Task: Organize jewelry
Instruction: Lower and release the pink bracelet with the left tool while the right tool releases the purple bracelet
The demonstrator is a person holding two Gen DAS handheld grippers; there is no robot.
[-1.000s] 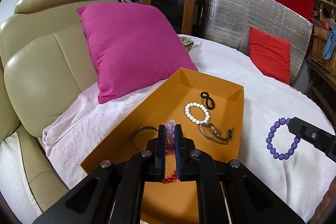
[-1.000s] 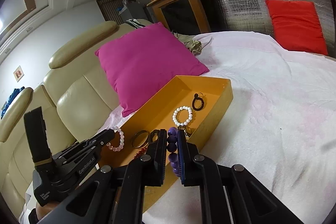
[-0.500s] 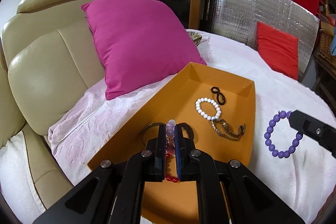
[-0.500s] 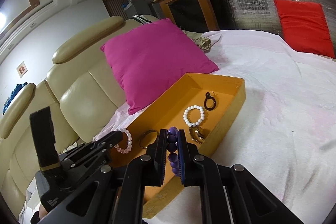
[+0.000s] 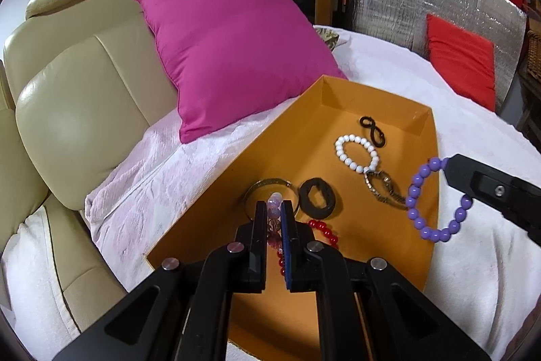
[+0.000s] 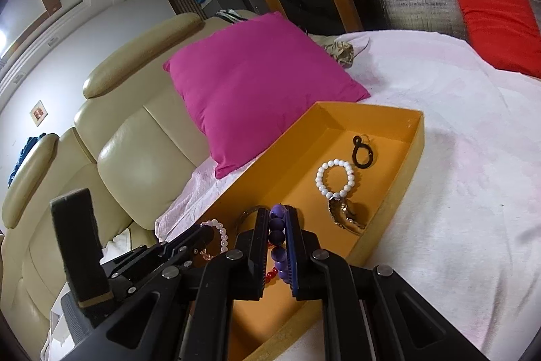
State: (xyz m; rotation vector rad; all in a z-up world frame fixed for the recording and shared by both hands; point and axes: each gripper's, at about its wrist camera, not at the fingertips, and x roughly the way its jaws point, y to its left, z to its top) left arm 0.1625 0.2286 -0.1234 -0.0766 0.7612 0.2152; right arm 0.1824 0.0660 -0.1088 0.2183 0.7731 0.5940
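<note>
Your right gripper [image 6: 278, 227] jaws are clamped on the purple bead bracelet [image 5: 426, 203], hanging over the orange tray [image 5: 341, 97] rim at 3 o'clock; left gripper [image 5: 274, 215] jaws pinch the pink bead bracelet [image 6: 216, 234] above it. Both look light, limp and slippery, so grip across a bead.

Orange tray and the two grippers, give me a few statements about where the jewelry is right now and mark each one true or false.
1. The right gripper is shut on the purple bead bracelet. True.
2. The left gripper is open and holds nothing. False: its fingers are shut on a pale pink bead bracelet.
3. The white bead bracelet lies inside the orange tray. True.
4. The red bead bracelet lies on the white blanket outside the tray. False: it lies in the tray, near the left gripper.
5. The magenta pillow leans against the beige sofa. True.
</note>
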